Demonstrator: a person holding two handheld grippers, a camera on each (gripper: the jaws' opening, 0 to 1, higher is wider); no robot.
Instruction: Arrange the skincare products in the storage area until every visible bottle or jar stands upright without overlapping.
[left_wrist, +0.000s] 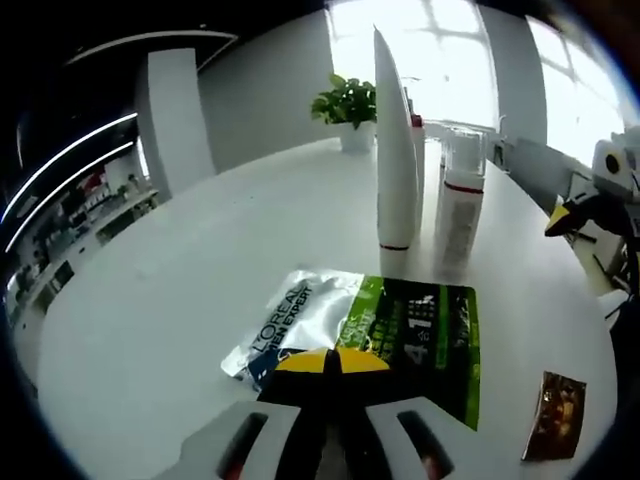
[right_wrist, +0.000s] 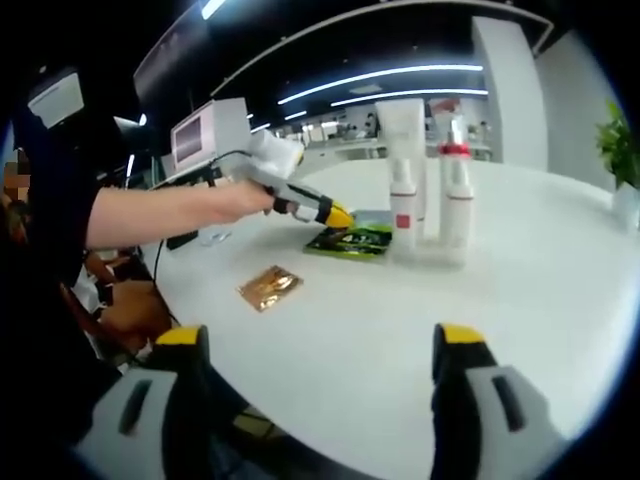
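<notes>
A tall white tube (left_wrist: 395, 150) stands on its cap in the left gripper view, with a white bottle with a red band (left_wrist: 460, 205) upright beside it. In the right gripper view the same group shows as a bottle (right_wrist: 405, 200) and a red-capped bottle (right_wrist: 455, 195). In front of them a green-and-black sachet (left_wrist: 420, 340) lies flat, overlapping a silver sachet (left_wrist: 295, 320). My left gripper (left_wrist: 332, 362) is shut, its yellow tips pinched at the green sachet's near edge; it also shows as the left gripper (right_wrist: 335, 215) at the green sachet (right_wrist: 355, 240). My right gripper (right_wrist: 325, 340) stands open over bare table, holding nothing.
A small gold sachet (left_wrist: 555, 415) lies apart on the round white table (left_wrist: 200, 280); it is the gold sachet (right_wrist: 270, 287) to the left in the right gripper view. A potted plant (left_wrist: 348, 105) stands at the far edge. A person's hand (right_wrist: 235, 200) holds the left gripper.
</notes>
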